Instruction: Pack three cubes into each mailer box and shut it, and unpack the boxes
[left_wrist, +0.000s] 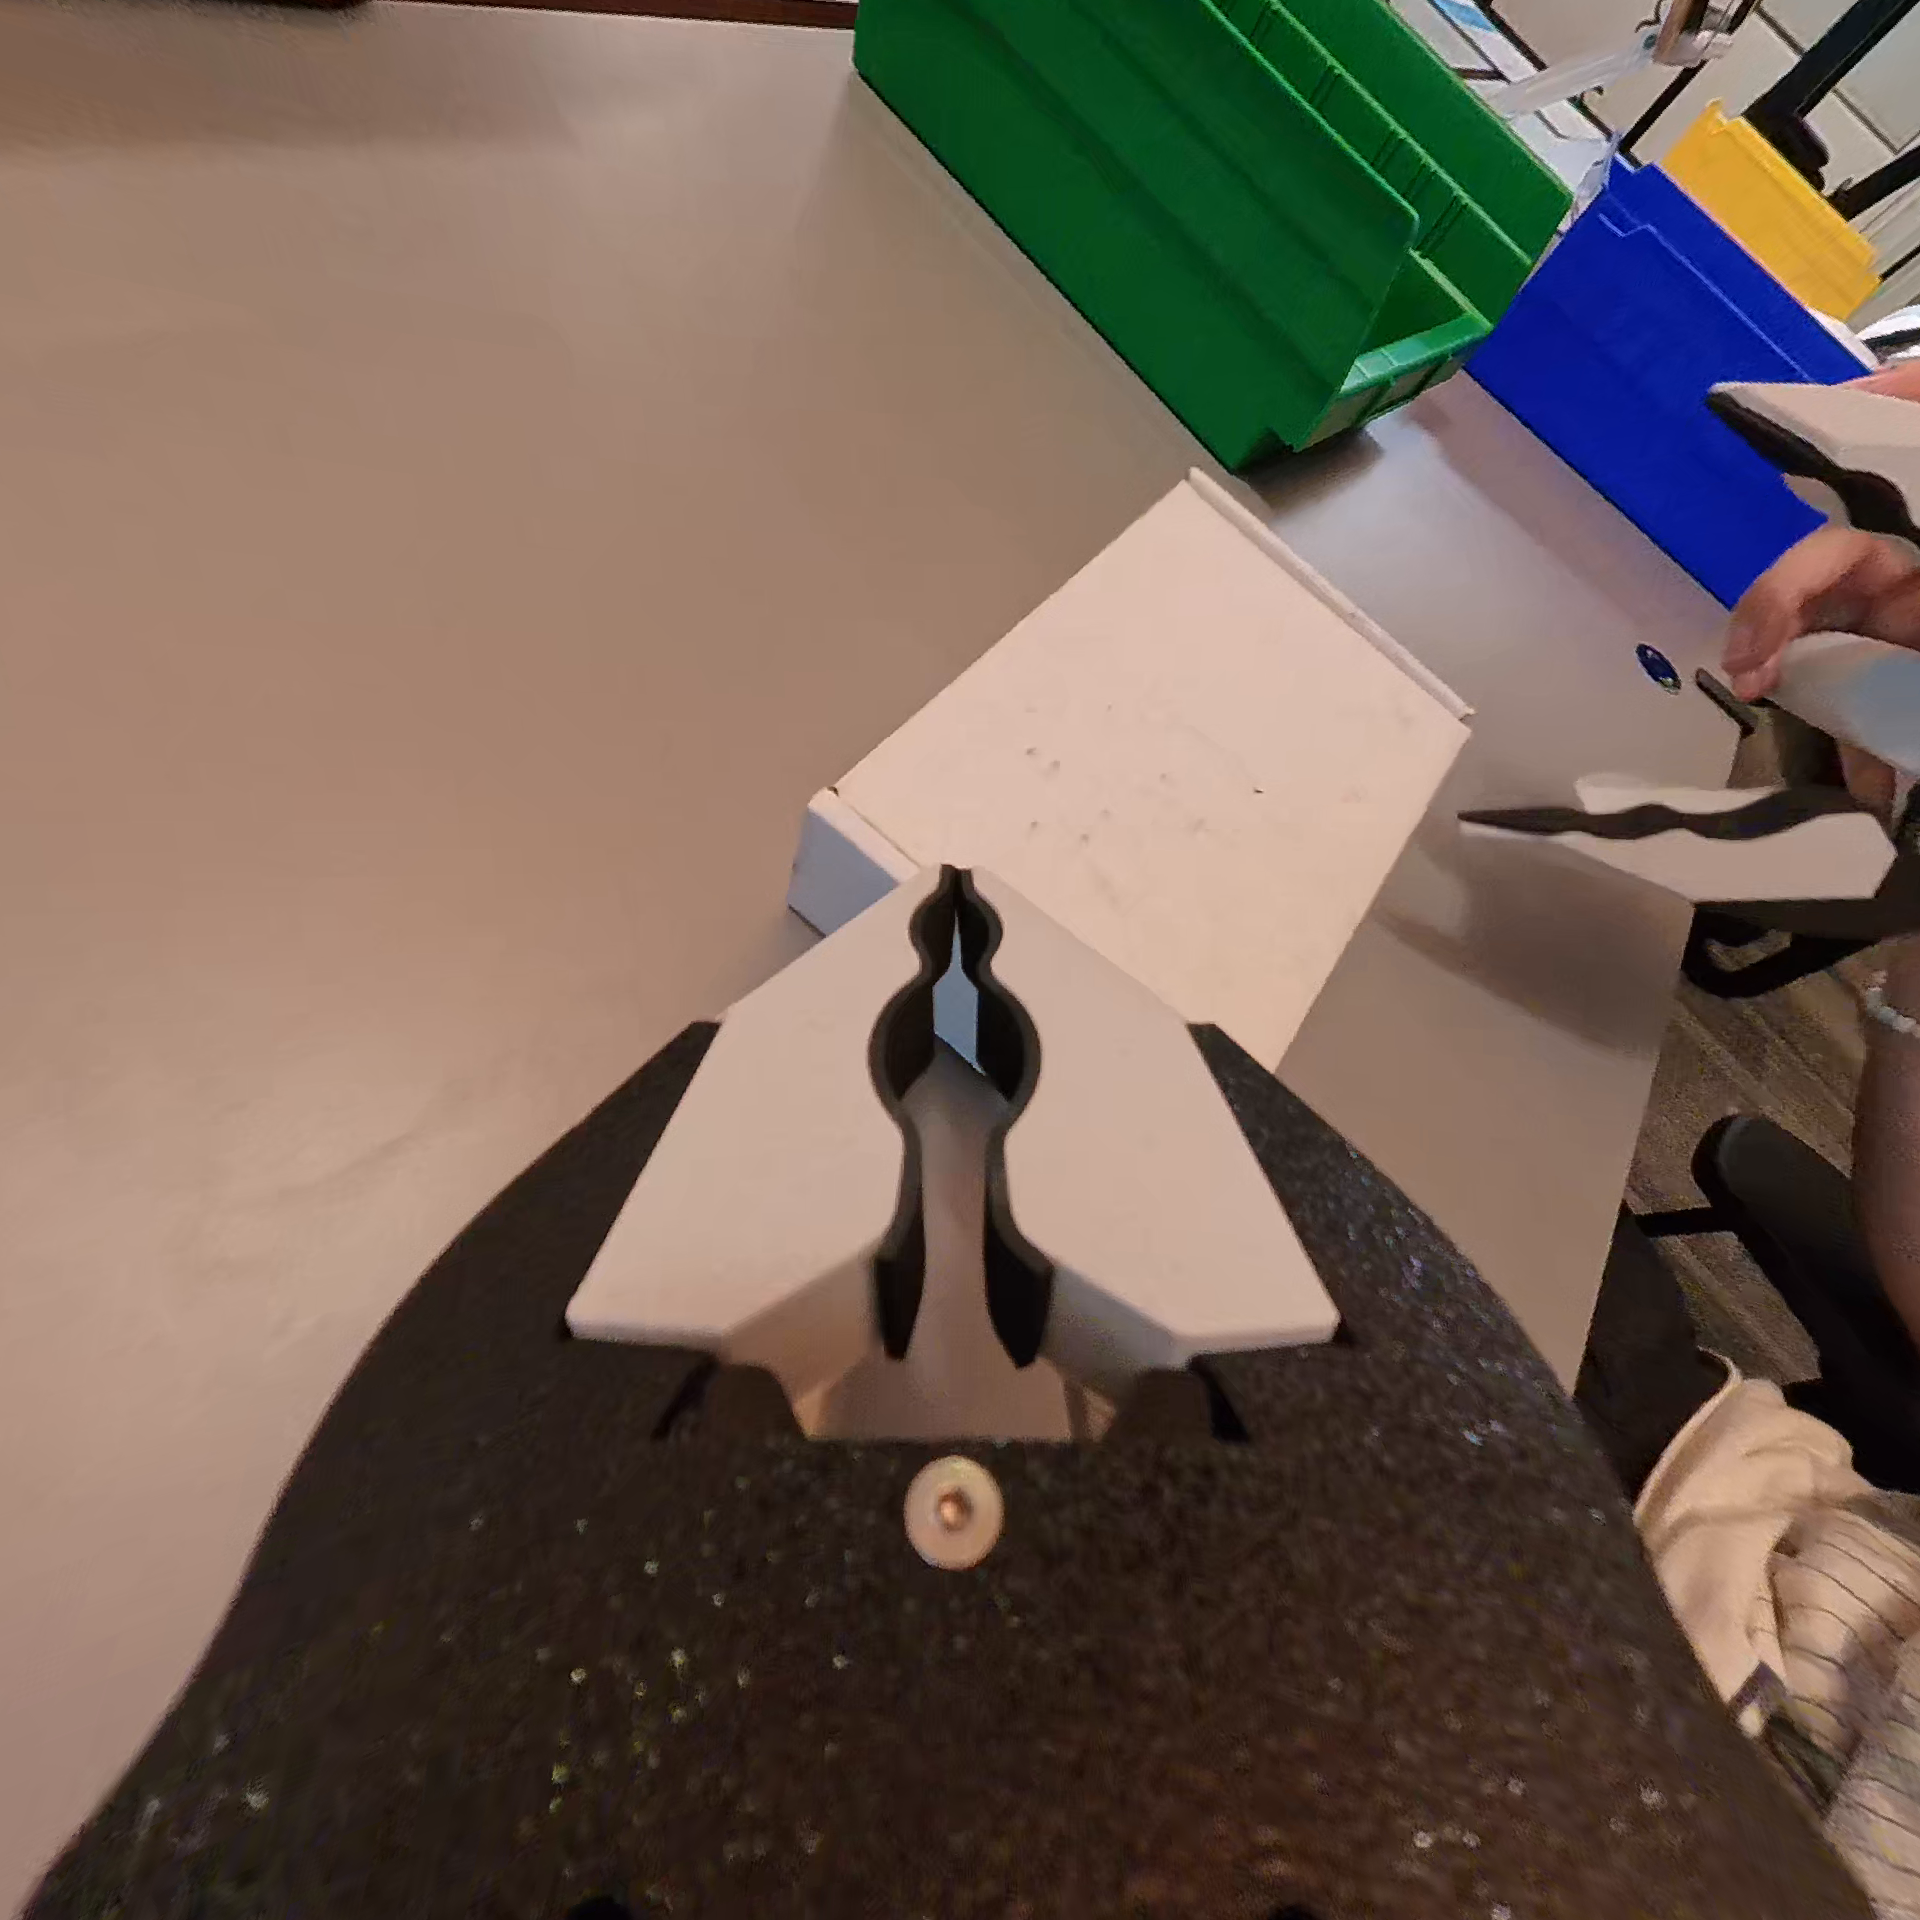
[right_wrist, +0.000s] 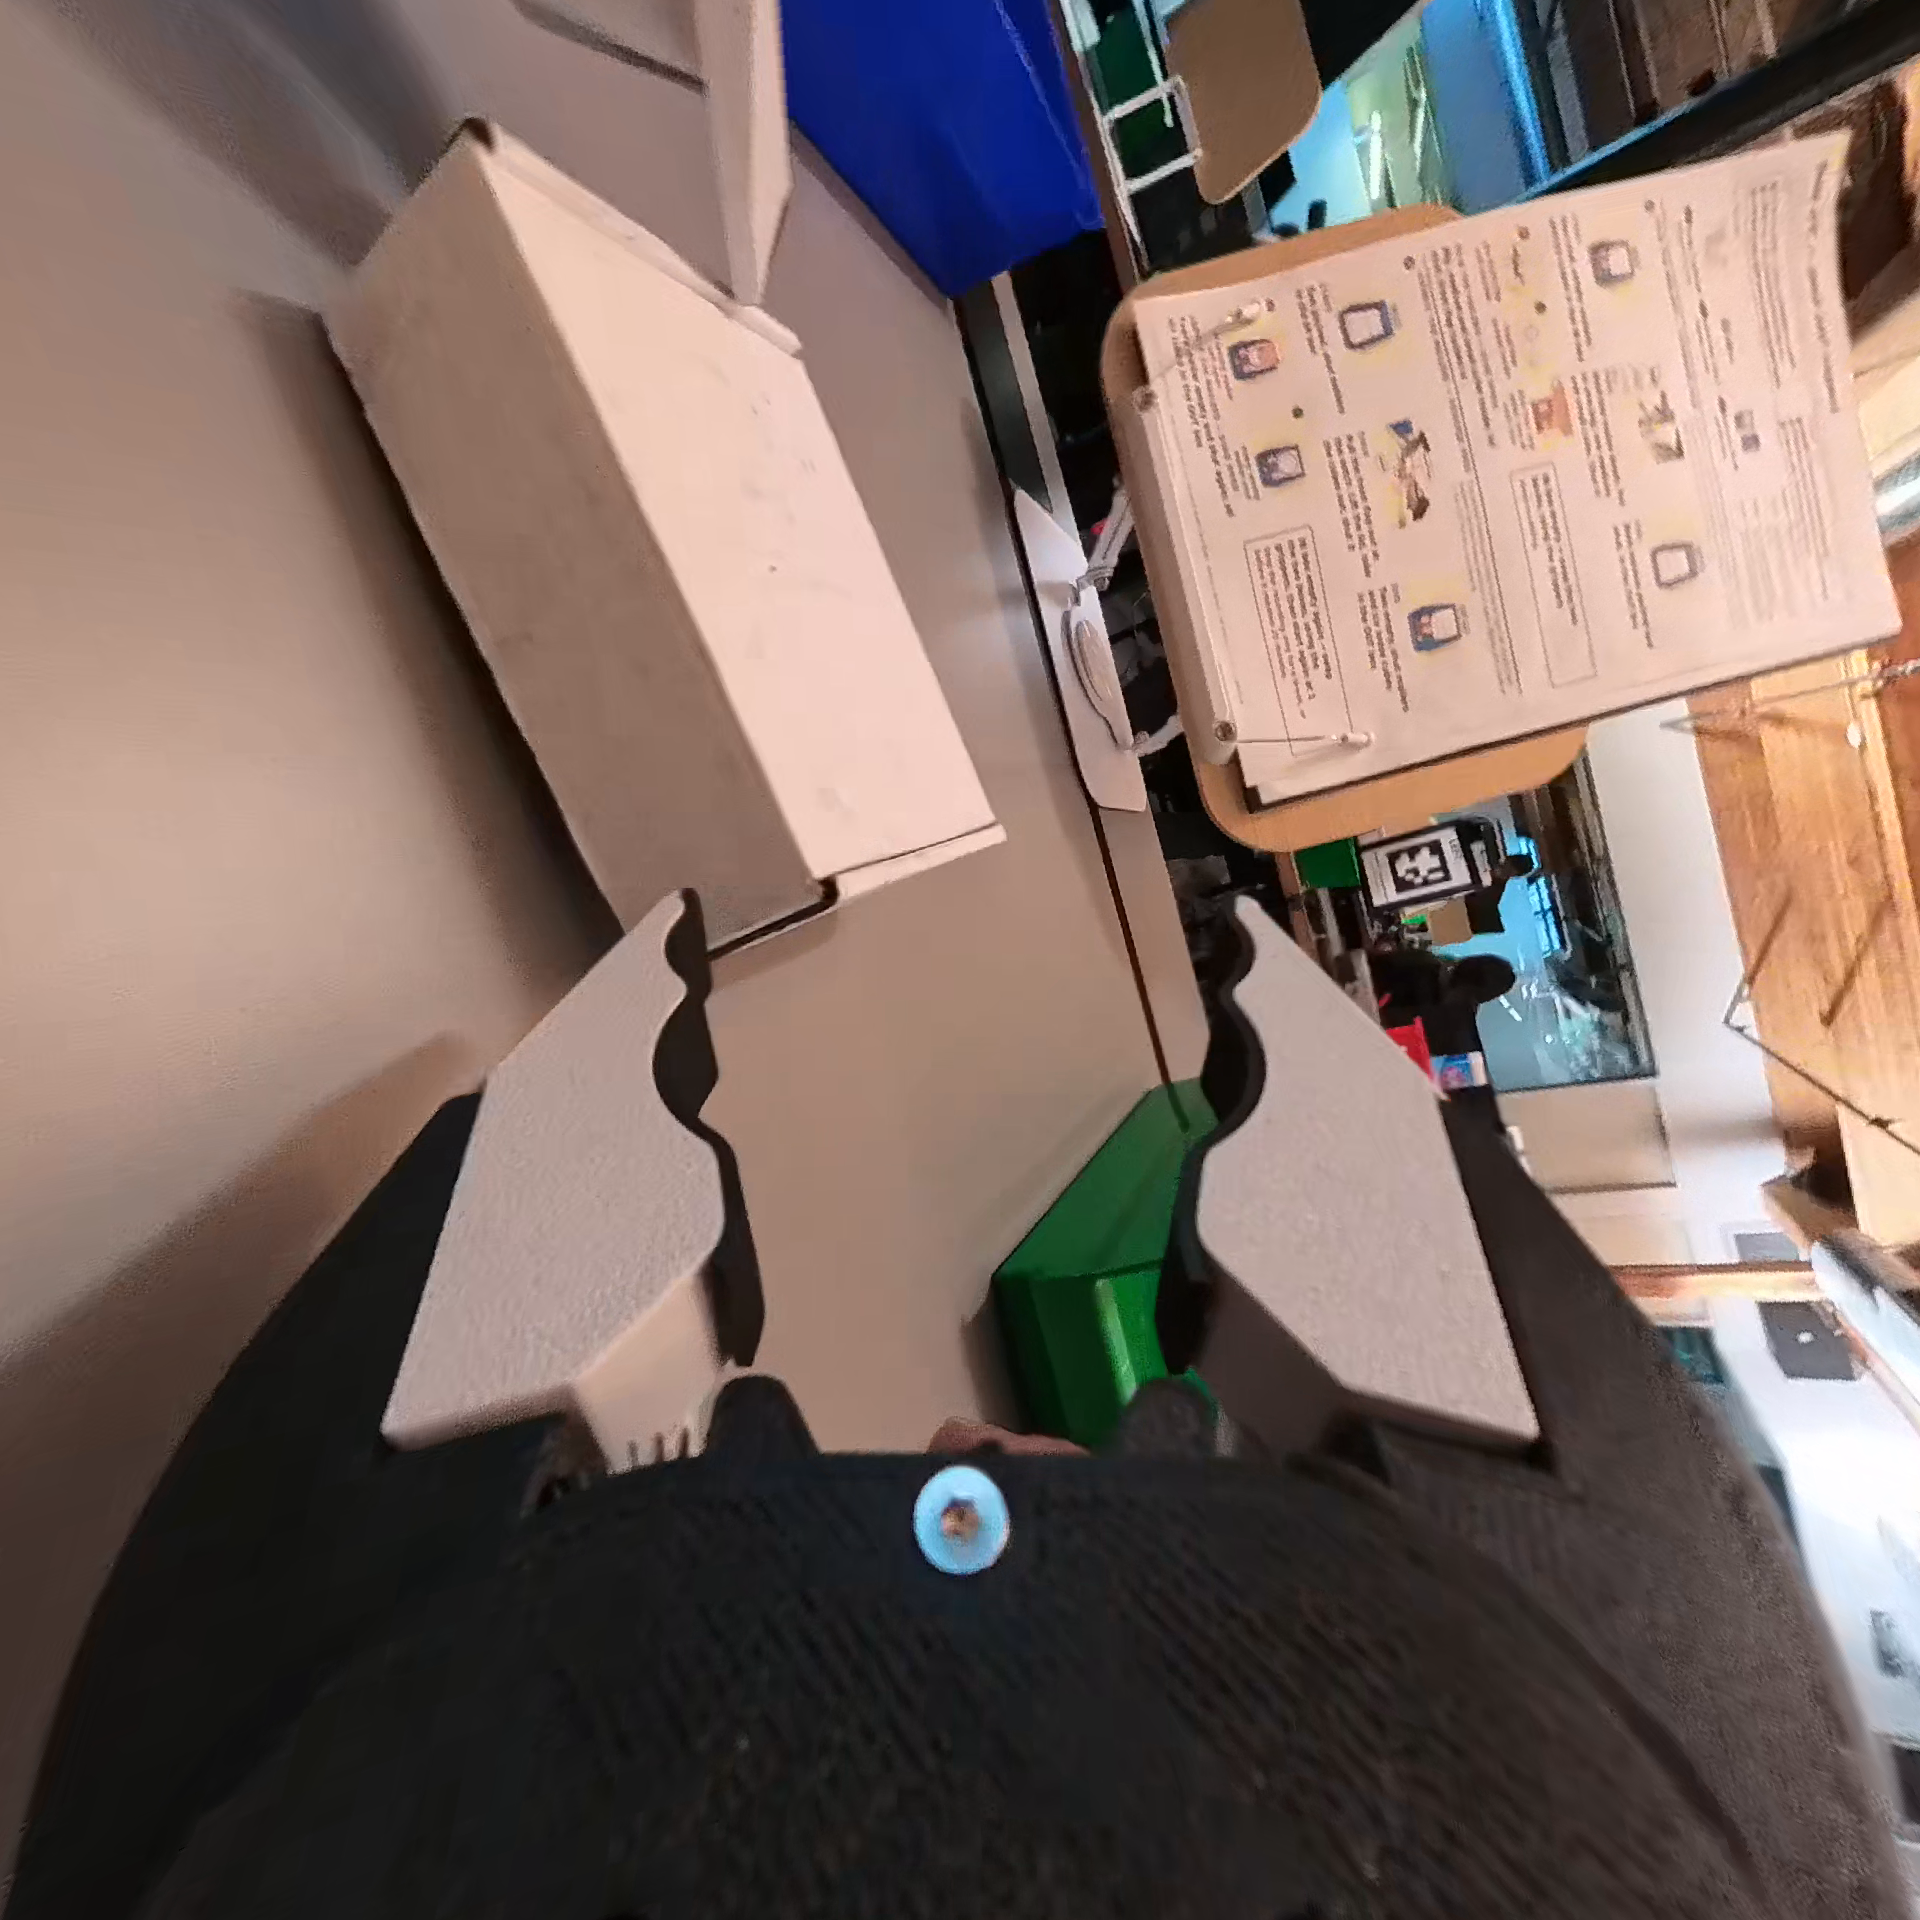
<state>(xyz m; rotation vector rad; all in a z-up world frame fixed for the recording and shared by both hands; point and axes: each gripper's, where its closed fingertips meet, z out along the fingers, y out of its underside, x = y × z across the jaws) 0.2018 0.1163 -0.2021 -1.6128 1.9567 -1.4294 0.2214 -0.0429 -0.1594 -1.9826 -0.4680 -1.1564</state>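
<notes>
A white mailer box (left_wrist: 1143, 748) lies shut on the grey table; it also shows in the right wrist view (right_wrist: 675, 540). My left gripper (left_wrist: 956, 883) is shut and empty, its tips over the box's near corner. My right gripper (right_wrist: 964, 914) is open and empty, turned on its side, just off one end of the box. In the left wrist view the right gripper (left_wrist: 1590, 613) shows to the right of the box, held by a hand. No cubes are in view.
Green bins (left_wrist: 1195, 208), a blue bin (left_wrist: 1642, 395) and a yellow bin (left_wrist: 1766, 208) stand along the table's far side. The table edge (left_wrist: 1621, 1195) runs close on the right, with a chair beyond. A clipboard with a printed sheet (right_wrist: 1507, 468) stands past the table.
</notes>
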